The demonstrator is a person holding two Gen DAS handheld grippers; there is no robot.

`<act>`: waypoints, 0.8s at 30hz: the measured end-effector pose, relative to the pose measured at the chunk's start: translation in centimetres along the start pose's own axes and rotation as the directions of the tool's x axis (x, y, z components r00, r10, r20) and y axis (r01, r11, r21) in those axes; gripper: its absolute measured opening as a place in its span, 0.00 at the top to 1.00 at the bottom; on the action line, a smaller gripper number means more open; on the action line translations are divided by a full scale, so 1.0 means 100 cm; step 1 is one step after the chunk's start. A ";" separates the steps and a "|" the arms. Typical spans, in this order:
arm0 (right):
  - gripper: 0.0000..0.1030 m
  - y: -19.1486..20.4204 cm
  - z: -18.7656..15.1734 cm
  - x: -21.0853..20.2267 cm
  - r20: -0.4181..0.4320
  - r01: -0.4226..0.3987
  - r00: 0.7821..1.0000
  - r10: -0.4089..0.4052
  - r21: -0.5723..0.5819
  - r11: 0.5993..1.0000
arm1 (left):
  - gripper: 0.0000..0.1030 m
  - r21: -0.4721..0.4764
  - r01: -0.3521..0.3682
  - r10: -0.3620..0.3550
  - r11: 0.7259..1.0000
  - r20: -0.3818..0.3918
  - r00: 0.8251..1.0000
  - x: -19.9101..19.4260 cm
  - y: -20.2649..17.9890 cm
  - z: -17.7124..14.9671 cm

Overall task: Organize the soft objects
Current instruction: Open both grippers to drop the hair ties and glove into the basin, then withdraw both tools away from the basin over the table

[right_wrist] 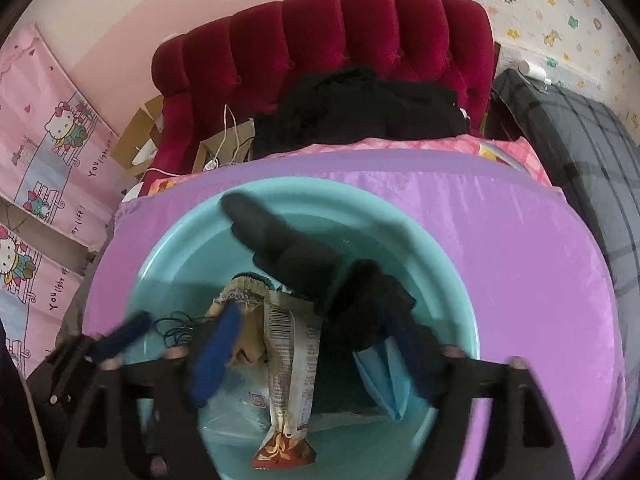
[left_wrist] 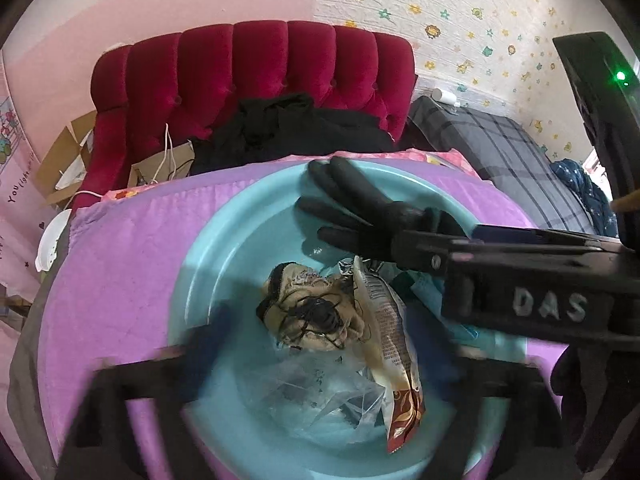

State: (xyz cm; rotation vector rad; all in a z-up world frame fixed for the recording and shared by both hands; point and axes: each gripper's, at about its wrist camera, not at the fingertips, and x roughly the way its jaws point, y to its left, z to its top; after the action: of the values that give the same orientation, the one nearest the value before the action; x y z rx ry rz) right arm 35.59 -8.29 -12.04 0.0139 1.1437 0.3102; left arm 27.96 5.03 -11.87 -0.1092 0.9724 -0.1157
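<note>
A light blue basin (left_wrist: 224, 240) (right_wrist: 172, 248) sits on a purple cloth. In it lie a beige knitted piece with black threads (left_wrist: 316, 312) (right_wrist: 240, 300), a snack wrapper (left_wrist: 392, 340) (right_wrist: 290, 360) and clear plastic (left_wrist: 320, 396). A black glove (left_wrist: 352, 208) (right_wrist: 288, 248) hangs over the basin, pinched at its cuff by my right gripper (left_wrist: 416, 248), which enters the left wrist view from the right. In the right wrist view its blue-padded fingers (right_wrist: 216, 356) are blurred, with the glove between them. My left gripper (left_wrist: 320, 364) is blurred, with its jaws wide apart over the basin.
The purple cloth (left_wrist: 120, 280) (right_wrist: 520, 280) covers a round surface. Behind it stand a red tufted chair (left_wrist: 256, 72) (right_wrist: 340, 40) with black clothes (left_wrist: 288, 132) and a paper bag (left_wrist: 160, 164). A grey plaid bed (left_wrist: 500, 148) lies at the right.
</note>
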 end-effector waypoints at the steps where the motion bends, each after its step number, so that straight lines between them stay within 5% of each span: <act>1: 0.06 0.001 -0.001 -0.001 0.005 -0.001 1.000 0.001 -0.004 1.000 | 0.02 0.002 -0.004 0.004 1.000 0.014 1.000 -0.003 -0.001 -0.001; 3: 0.00 0.004 -0.003 -0.004 0.012 0.005 1.000 -0.005 -0.016 1.000 | 0.00 0.010 -0.029 0.029 1.000 0.021 0.999 -0.005 -0.003 -0.001; 24: 0.00 0.010 -0.042 -0.059 0.073 0.037 0.997 -0.030 -0.089 0.995 | 0.00 0.025 -0.107 0.105 0.994 0.058 0.993 -0.059 -0.018 -0.023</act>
State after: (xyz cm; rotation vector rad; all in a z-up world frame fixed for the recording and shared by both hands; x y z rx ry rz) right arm 29.41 -9.37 -8.35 -0.0727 1.0566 0.3286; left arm 22.61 4.00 -8.06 -0.0346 0.9183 -0.0283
